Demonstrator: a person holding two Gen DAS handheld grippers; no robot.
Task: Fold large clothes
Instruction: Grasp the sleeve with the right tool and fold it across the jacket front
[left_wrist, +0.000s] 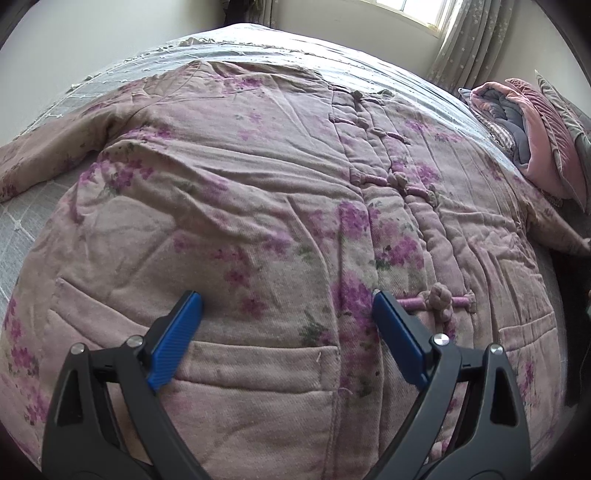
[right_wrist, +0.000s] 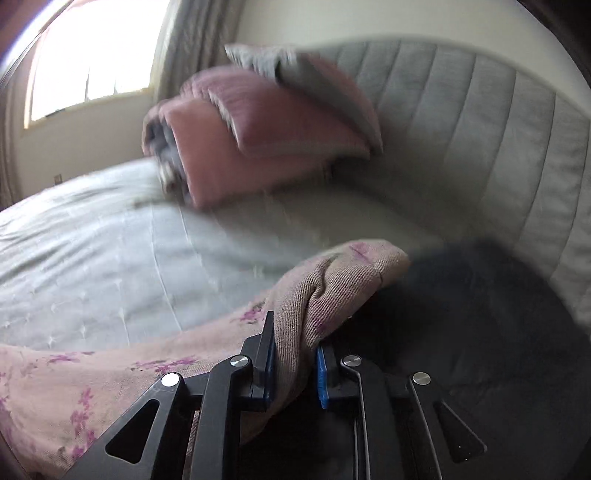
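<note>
A large pink padded jacket (left_wrist: 258, 192) with purple flowers and knot buttons lies spread flat, front up, on the grey bed (left_wrist: 236, 40). My left gripper (left_wrist: 288, 306) is open and empty, hovering just above the jacket's lower front near a patch pocket and the button line. My right gripper (right_wrist: 295, 343) is shut on the jacket's sleeve (right_wrist: 332, 288), with the cuff bunched between the blue pads and lifted off the bed. The right wrist view is motion-blurred.
Folded pink and grey bedding and pillows (left_wrist: 532, 122) are stacked at the bed's head, also in the right wrist view (right_wrist: 258, 125), against a grey padded headboard (right_wrist: 461, 129). A window with curtains (left_wrist: 461, 40) is behind. The bed's dark side edge (right_wrist: 480, 332) lies below the sleeve.
</note>
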